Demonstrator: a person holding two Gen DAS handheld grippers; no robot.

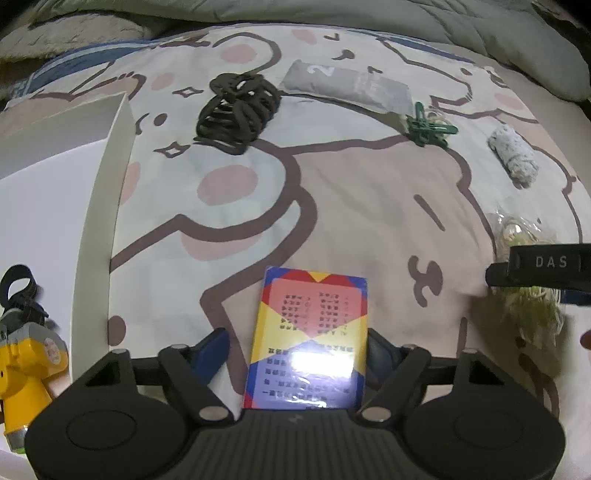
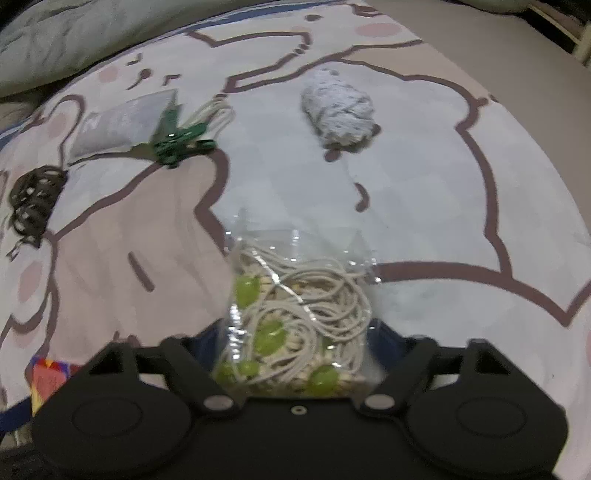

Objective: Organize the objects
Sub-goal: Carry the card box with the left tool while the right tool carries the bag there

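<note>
Gripping colourful card pack (image 1: pixel 308 339) in left claw (image 1: pixel 299 350), wrap glossy w/ glare

Cartoon bedsheet (image 1: pixel 332 192) w/ grey quilt (image 1: pixel 443 26) behind.

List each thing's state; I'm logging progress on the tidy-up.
Card box: held between left fingers.
Cord bag: held between right fingers.
White box: open, yellow toy inside.
Hair ties, green clips, grey packet, cloth roll: loose on bedsheet.

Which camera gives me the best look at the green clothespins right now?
Left wrist: the green clothespins are sharper there, lying beside the grey packet. Right wrist shows them too, but motion-blurred.
</note>
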